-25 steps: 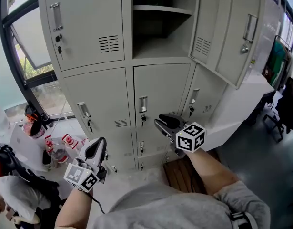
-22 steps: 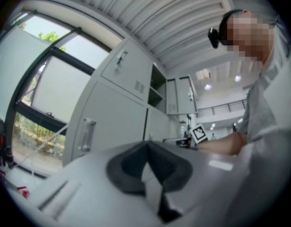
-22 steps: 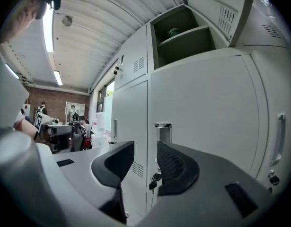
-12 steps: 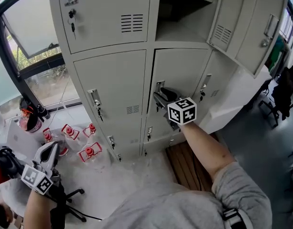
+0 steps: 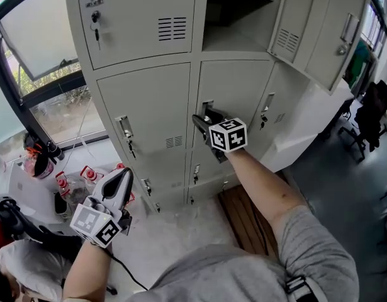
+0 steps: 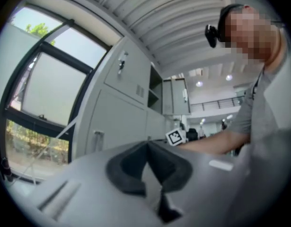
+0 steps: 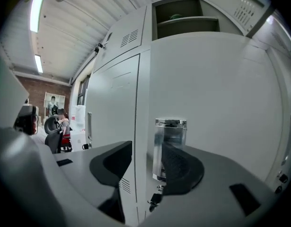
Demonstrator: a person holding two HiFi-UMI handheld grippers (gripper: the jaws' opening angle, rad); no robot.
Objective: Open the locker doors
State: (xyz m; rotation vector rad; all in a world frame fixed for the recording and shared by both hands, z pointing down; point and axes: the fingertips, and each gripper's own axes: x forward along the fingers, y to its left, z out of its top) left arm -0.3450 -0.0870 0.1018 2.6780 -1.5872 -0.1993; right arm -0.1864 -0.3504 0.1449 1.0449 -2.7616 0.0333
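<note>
The grey locker bank (image 5: pixel 149 99) fills the head view. Its top centre compartment (image 5: pixel 237 17) stands open, with the door (image 5: pixel 319 30) swung to the right. The middle-row centre door (image 5: pixel 237 90) is closed. My right gripper (image 5: pixel 202 123) is at that door's metal handle (image 5: pixel 207 109). In the right gripper view the jaws (image 7: pixel 145 162) are opening. The handle (image 7: pixel 170 143) stands between them, close to the right-hand pad, and nothing presses on it. My left gripper (image 5: pixel 121 182) hangs low at the left, away from the lockers, shut on nothing (image 6: pixel 147 150).
The middle-left door (image 5: pixel 149 115) and top-left door (image 5: pixel 136 17) are closed, with keys in their locks. Red-capped bottles (image 5: pixel 89 175) lie on the floor by the window (image 5: pixel 36 43). A wooden board (image 5: pixel 243 216) lies at the locker foot. An office chair (image 5: pixel 369 115) is at the right.
My right gripper has moved up and in to the centre door's handle. My left gripper dropped to the lower left, then came back up toward the lockers.
</note>
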